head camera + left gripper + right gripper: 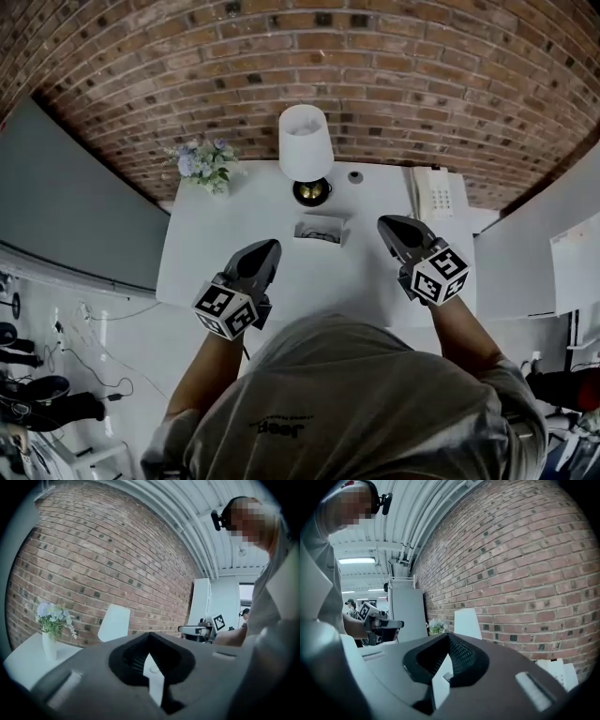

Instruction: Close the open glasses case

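The open glasses case (321, 230) lay on the bench (217, 234) before the lamp (306, 141), untouched. The left gripper (270, 248) and right gripper (387, 226) flanked it, each with jaws together and empty. Closing it well likely meant bracing the base with one gripper and nudging the lid over gently with the other

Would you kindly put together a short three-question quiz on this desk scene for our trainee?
1. True or false: the glasses case on the table is open.
2. What stands directly behind the case, by the wall? A. flowers B. lamp C. phone
3. Fill in: the left tool and the right tool both have their jaws ____.
Key: 1 true; 2 B; 3 shut.
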A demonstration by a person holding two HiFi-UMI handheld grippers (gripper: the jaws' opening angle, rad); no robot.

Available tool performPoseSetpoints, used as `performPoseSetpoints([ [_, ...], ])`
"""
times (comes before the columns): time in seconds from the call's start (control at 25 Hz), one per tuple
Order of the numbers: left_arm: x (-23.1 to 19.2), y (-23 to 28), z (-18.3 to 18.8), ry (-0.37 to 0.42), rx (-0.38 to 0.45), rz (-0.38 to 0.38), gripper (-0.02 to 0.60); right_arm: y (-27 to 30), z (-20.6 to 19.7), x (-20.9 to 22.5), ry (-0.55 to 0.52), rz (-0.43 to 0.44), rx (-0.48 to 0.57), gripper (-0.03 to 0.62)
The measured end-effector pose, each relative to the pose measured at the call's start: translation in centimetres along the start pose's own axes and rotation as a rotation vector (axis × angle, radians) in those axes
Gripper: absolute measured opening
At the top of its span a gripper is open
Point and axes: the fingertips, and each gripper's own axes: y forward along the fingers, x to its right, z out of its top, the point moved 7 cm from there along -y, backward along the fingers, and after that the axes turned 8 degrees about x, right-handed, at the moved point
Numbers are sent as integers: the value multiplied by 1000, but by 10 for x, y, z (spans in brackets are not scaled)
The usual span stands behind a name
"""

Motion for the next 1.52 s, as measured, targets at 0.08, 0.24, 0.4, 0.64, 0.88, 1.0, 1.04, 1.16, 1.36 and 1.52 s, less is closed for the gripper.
performPoseSetpoints([
  [0.08,-5,12,-1,2,-15,-10,-3,4,-4,10,16,-10,2,9],
  [0.24,-27,29,0,-2,-23,-45,-3,17,-9,19,27,-43,0,9],
  [0.4,-53,36,-1,-13,-33,-112,-3,31,-10,11,10,-103,2,9],
  [0.64,-82,36,5,-18,-64,-198,-3,40,-6,-5,11,-192,-2,9],
  [0.88,-95,30,8,-31,-63,-206,-3,49,-7,-13,5,-198,-11,9],
  [1.0,-97,29,9,-32,-58,-196,-3,50,-8,-12,7,-190,-13,9],
  [1.04,-97,29,8,-34,-58,-195,-3,51,-8,-11,8,-187,-13,9],
  [1.16,-96,31,6,-40,-70,-219,1,52,-9,-8,10,-178,-13,9],
  [1.36,-93,38,-7,36,-137,-305,192,52,-13,-5,18,-172,-26,9],
  [1.52,-98,54,-29,172,-220,-347,241,56,-20,-1,31,-167,-40,9],
])
